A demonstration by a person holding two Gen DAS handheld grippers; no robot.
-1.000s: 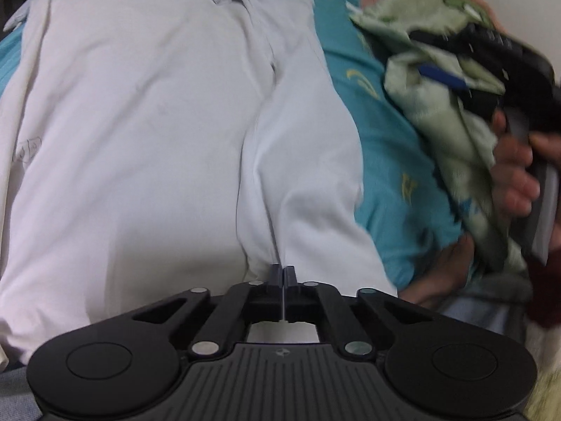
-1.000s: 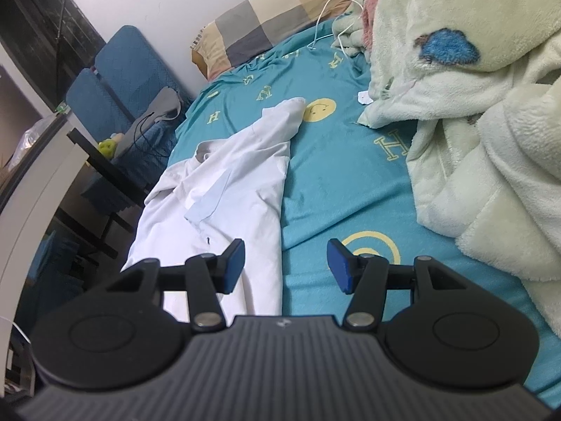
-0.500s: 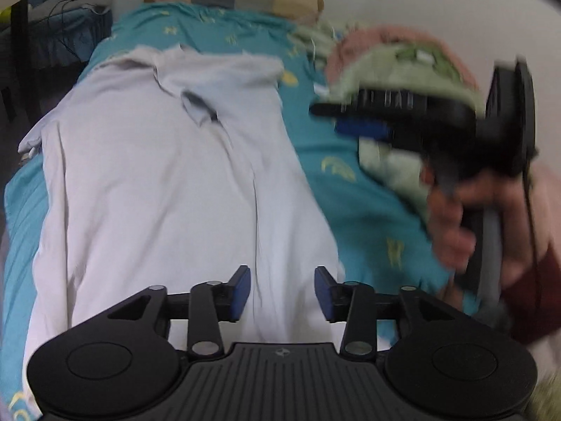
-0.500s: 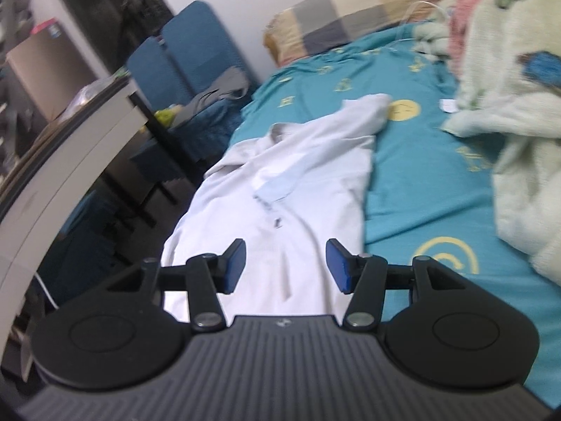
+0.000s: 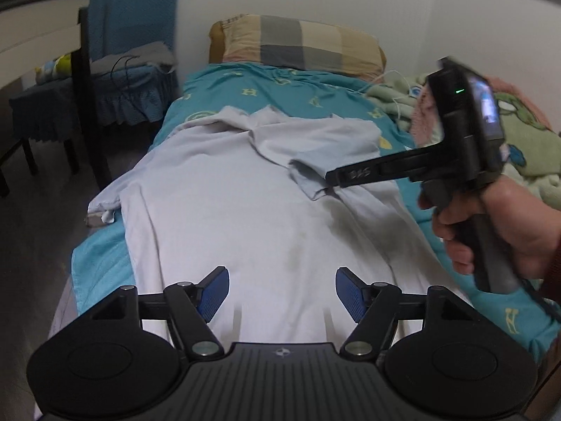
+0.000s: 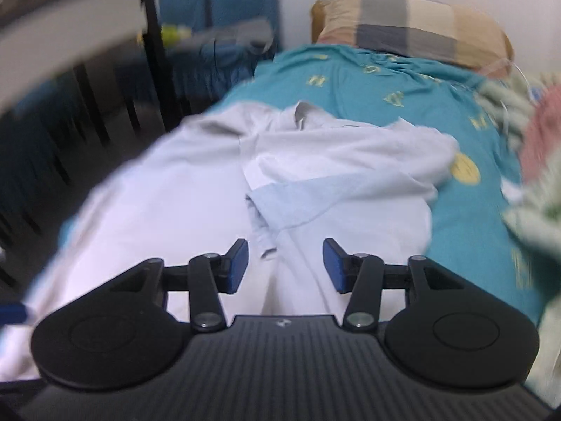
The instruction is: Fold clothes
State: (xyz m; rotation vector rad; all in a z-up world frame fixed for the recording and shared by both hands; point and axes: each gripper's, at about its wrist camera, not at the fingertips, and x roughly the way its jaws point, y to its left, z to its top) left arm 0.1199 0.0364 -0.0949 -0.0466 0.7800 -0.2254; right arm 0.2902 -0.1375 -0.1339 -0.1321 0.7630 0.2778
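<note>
Left wrist: shirt beneath hand-held gripper.

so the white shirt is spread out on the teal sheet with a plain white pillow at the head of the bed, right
Not quite. The pillow at the head of the bed is checked in tan and grey, not plain white, as the left wrist view shows. The white shirt is indeed spread out on the teal sheet.
</note>
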